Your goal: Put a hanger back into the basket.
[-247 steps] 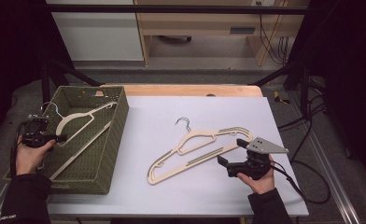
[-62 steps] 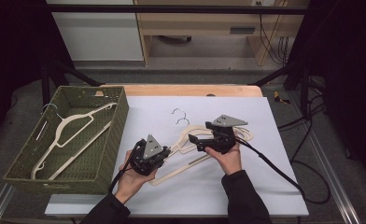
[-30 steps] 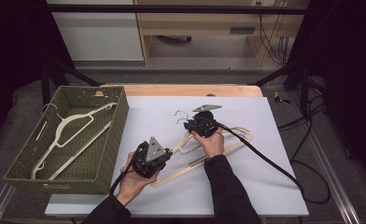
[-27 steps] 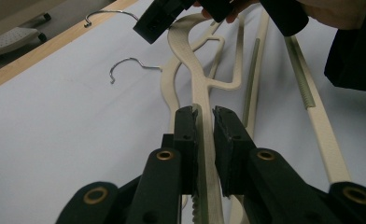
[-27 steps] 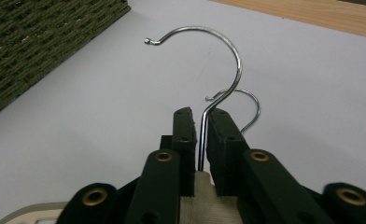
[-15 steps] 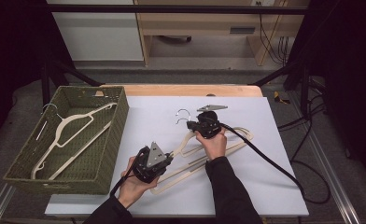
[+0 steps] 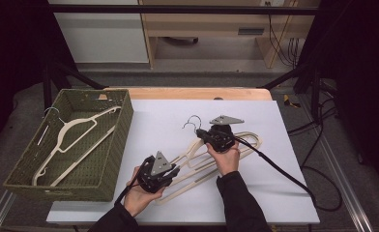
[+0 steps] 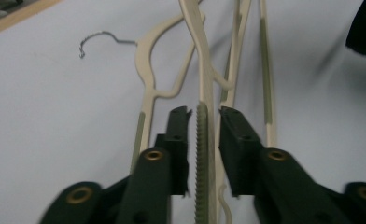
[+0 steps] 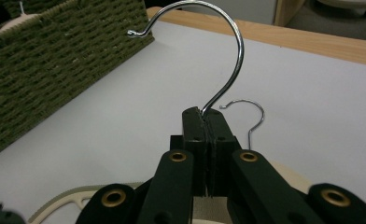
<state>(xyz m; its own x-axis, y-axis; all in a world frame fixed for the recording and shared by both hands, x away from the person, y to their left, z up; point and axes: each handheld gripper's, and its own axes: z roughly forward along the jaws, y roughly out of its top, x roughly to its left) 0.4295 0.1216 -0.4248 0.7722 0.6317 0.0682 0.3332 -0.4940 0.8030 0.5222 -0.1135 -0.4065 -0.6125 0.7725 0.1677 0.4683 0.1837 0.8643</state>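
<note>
The left gripper is nearest. Its jaws have just been opening, and the hanger's ridged bar sits loose between them. Farther off, the right gripper pinches the top hanger's metal hook tight above the white table.

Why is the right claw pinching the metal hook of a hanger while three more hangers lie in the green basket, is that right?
Not quite: the high view shows one hanger in the green basket, not three. The right claw does pinch a metal hook.

Lab setup — framed white table, trailing floor cables.
</note>
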